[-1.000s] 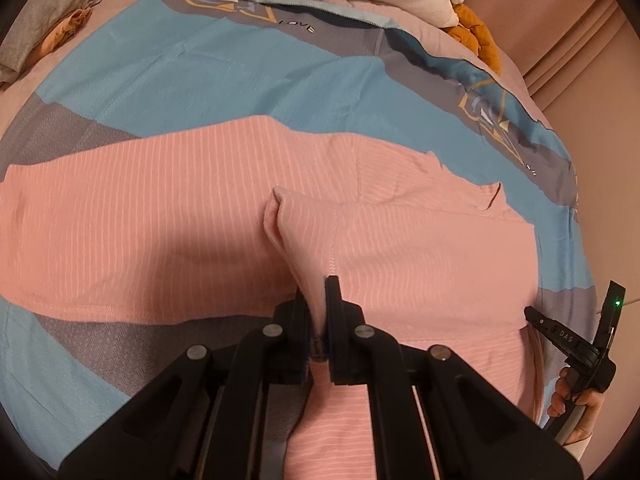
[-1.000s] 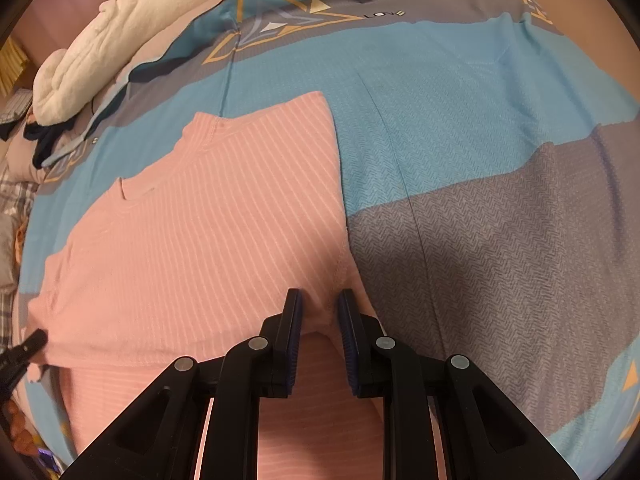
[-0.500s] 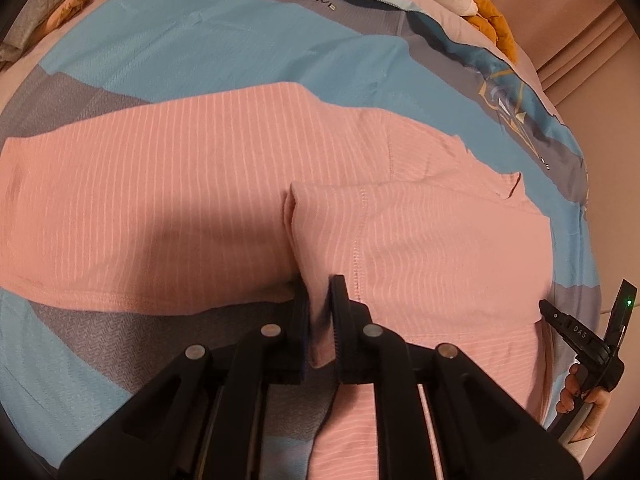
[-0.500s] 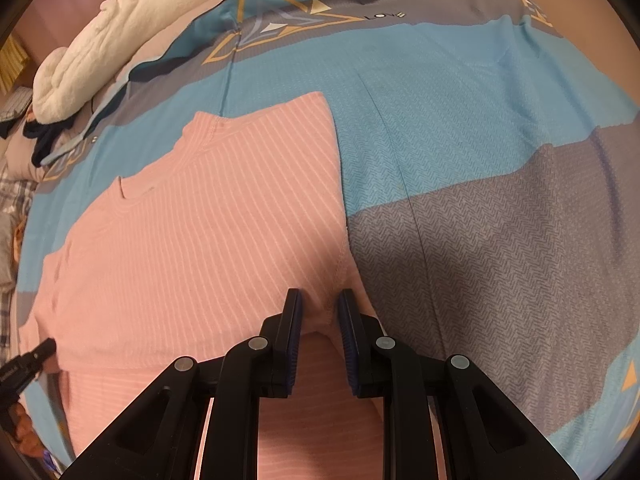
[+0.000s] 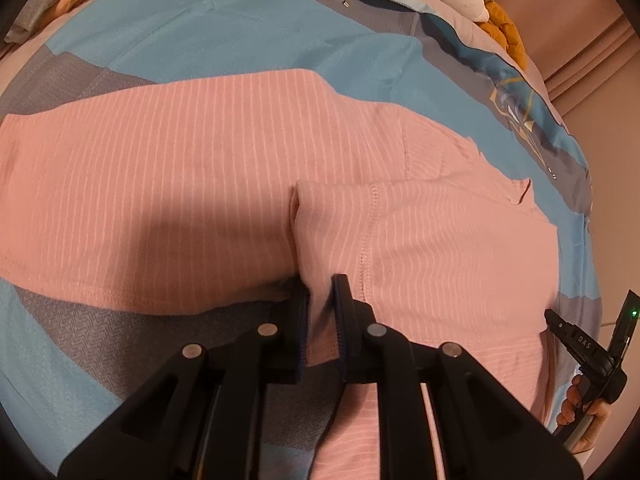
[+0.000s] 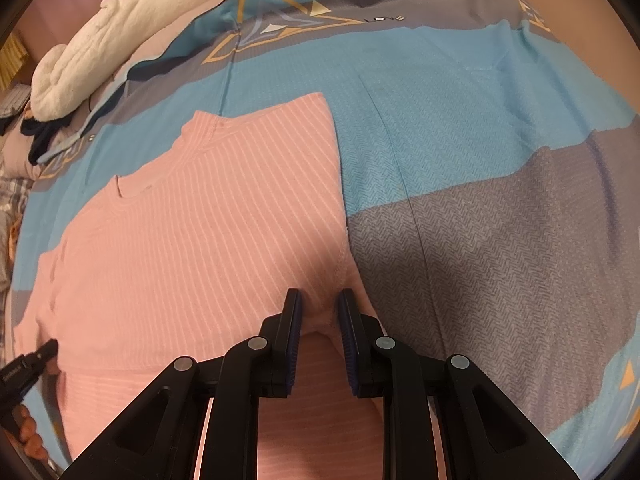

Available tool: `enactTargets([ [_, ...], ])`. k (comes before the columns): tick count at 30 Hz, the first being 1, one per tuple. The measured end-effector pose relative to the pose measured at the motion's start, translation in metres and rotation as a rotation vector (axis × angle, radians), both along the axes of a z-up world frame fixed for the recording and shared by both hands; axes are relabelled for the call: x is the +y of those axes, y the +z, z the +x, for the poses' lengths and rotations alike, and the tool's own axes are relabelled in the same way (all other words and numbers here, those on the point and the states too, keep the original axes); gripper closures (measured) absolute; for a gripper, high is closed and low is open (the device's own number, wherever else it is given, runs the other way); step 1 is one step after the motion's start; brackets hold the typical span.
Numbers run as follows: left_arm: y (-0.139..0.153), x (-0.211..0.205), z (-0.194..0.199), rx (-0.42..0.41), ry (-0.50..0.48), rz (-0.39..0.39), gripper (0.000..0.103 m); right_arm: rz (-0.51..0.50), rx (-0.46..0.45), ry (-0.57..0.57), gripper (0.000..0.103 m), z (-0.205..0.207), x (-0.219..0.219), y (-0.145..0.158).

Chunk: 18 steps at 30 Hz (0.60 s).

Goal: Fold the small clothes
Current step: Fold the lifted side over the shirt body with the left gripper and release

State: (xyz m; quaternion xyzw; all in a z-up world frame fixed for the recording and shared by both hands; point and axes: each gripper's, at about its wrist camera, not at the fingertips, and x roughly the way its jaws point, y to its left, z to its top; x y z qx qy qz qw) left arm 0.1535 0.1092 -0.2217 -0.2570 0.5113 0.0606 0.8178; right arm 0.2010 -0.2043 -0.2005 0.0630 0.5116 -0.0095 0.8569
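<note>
- The pink striped shirt (image 5: pixel 200 168) lies spread on the bed, on the blue and grey duvet (image 6: pixel 460 152), with one part already folded over onto the body.
- I judge the cloth to be thin, soft and light. It has no stiffness of its own, so it will hang and drape from any point where it is lifted.
- The folded flap (image 5: pixel 420 240) shows a stitched seam, and the hems look a little firmer. These edges and the corners seem the best places to take hold, because a pinch in the middle would only make a bunch.
- The left gripper (image 5: pixel 322 308) has its jaws closed on the edge of this flap; the cloth passes between them.
- The right gripper (image 6: pixel 319 316) has its jaws around a small ridge of the shirt at its edge. They appear to pinch it, with the fabric gathered up between them.
- The knit may stretch or slip if it is pulled hard, so a gentle pull looks wiser.
- A white blanket (image 6: pixel 120 48) and some orange cloth (image 5: pixel 504 36) lie at the far side of the bed, well apart from the shirt.
</note>
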Motion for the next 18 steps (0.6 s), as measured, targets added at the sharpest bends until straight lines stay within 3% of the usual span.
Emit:
enactTargets([
  [11,0.013,0.002,-0.021,0.003,0.051,-0.021,0.082,-0.026,-0.030,-0.013,0.081,-0.015,-0.002,0.014],
  [14,0.027,0.003,-0.034,-0.025,0.057,-0.019,0.076,-0.026,-0.068,-0.010,0.074,-0.027,0.000,0.028],
  [18,0.054,0.007,-0.053,-0.111,0.094,-0.026,0.036,-0.002,-0.147,0.024,0.053,-0.047,0.006,0.052],
])
